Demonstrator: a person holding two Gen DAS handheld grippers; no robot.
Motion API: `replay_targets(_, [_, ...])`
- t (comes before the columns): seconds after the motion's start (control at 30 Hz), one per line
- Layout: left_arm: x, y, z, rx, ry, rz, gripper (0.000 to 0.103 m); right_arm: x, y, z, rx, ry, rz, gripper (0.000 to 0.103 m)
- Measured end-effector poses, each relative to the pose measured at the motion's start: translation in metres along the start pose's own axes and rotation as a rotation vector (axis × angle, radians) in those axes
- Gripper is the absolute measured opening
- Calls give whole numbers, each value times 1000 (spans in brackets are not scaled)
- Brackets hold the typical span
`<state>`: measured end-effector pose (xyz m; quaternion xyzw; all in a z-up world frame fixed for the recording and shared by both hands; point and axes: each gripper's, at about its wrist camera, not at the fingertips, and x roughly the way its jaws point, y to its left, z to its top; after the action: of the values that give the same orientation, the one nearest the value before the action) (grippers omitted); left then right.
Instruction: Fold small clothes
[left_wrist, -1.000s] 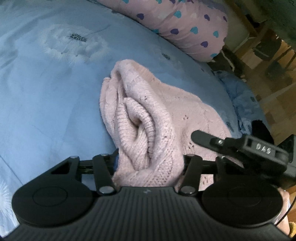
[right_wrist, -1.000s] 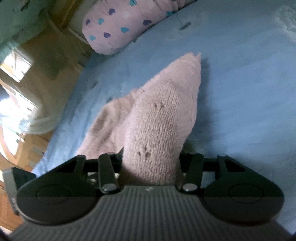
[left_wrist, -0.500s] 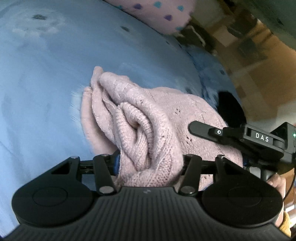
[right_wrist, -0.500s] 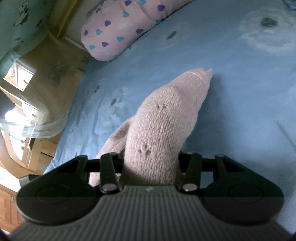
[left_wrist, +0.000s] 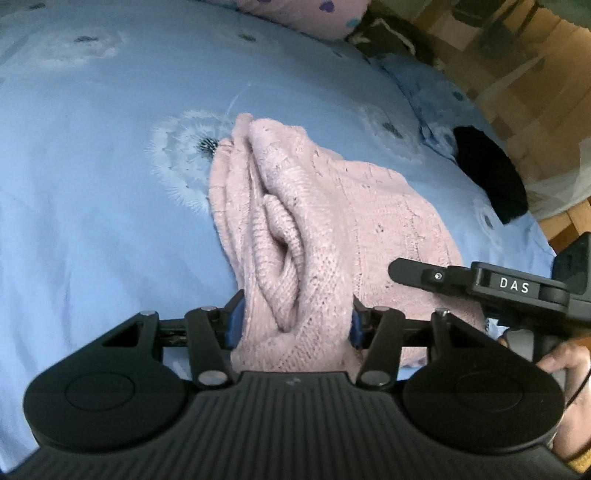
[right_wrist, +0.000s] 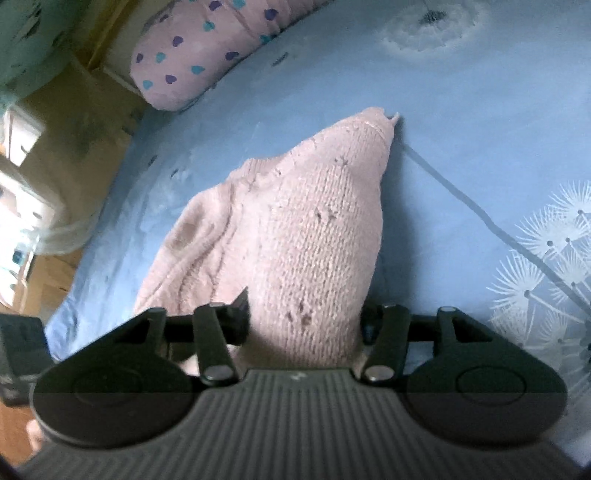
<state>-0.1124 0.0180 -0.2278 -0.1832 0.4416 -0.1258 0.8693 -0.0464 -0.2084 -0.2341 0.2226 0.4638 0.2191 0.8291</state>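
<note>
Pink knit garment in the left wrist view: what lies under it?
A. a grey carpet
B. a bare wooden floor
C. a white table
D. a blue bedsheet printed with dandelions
D: the pink knit garment lies on the blue bedsheet, with a white dandelion print just beside its far end.

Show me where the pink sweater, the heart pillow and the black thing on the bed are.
Sweater (left_wrist: 369, 206): left wrist view, on the flat knit panel.
Pillow (right_wrist: 207, 51): right wrist view, on its heart-printed side.
Black thing (left_wrist: 491, 177): left wrist view, on the middle of it, near the bed's edge.
</note>
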Motion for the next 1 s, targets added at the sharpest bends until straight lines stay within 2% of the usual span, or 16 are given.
replay_targets(0.13, [-12,-12,-8,24,-58,53,58,-15,12,-3,-68,-39,-52,60])
replay_targets(0.33, [-38,-35,-15,114,-155,162,57,-52,7,-20,40,-124,-79,60])
replay_targets(0.43, [-38,-38,-14,142,-141,205,57,-60,13,-28,5,-159,-102,56])
replay_targets(0.5, [-29,-36,-16,143,-99,223,57,-57,18,-33,-34,-160,-133,53])
replay_targets(0.57, [-18,-35,-16,131,-65,220,58,-48,24,-39,-86,-147,-163,53])
replay_targets(0.7, [-13,-26,-16,99,-48,213,59,-37,24,-52,-152,-157,-197,53])
replay_targets(0.83, [-15,-27,-12,70,-40,218,59,-35,24,-52,-152,-162,-195,55])
replay_targets(1.0, [-33,-37,-15,84,-56,203,59,-49,23,-52,-110,-186,-164,57])
